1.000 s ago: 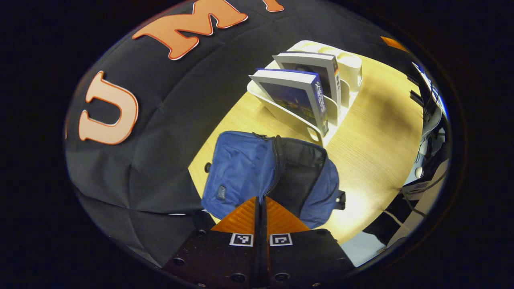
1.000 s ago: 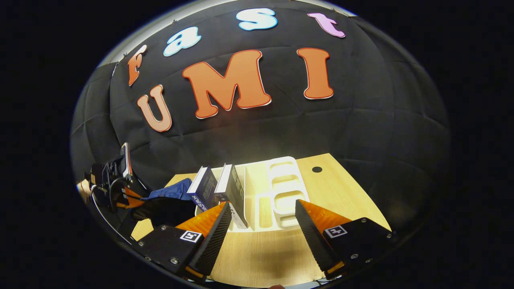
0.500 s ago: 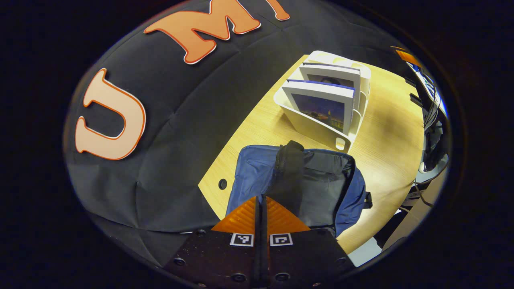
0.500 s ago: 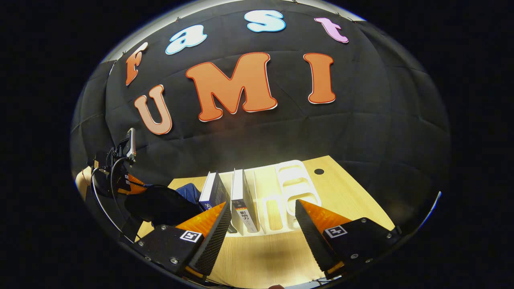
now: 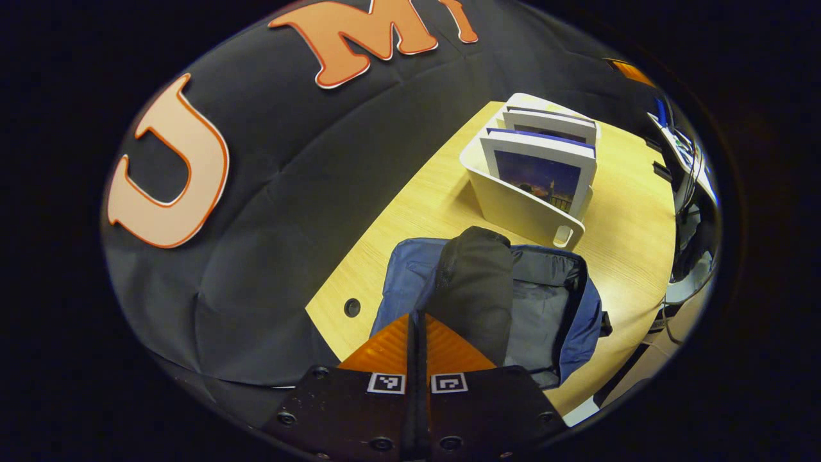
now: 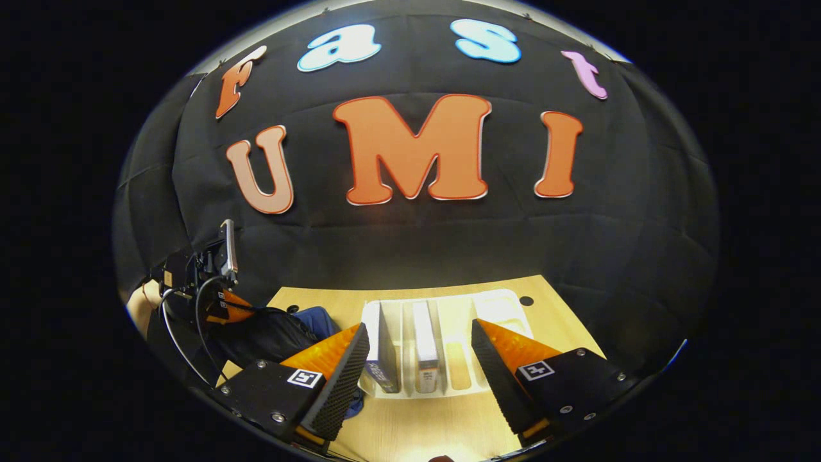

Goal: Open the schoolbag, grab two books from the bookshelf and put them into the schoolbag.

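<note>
Left gripper: we see its fingers pressed together, with the schoolbag's black flap bunched right at the tips; we can't tell whether fabric is actually pinched between them. Right gripper: fingers spread wide apart, nothing between them, hovering over the near edge of the table, pointed at the bookshelf. We see the schoolbag, blue, lying on the wooden table with its main compartment open and the dark lining exposed; the flap stands up over the left half of the opening. In the right gripper view the schoolbag sits at the left end of the table, just beside the rack, partly hidden behind the left gripper and the hand holding it. Both books are in the white bookshelf, upright in neighbouring slots: front book with a dark night-scene cover facing the bag, second book right behind it. From the right gripper view we see the same pair edge-on, the left one and the right one, framed between the right gripper's fingers, with free slots in the bookshelf to their right. Small round hole in the tabletop near the bag's left corner. Cables and equipment sit past the table's far right edge.
</note>
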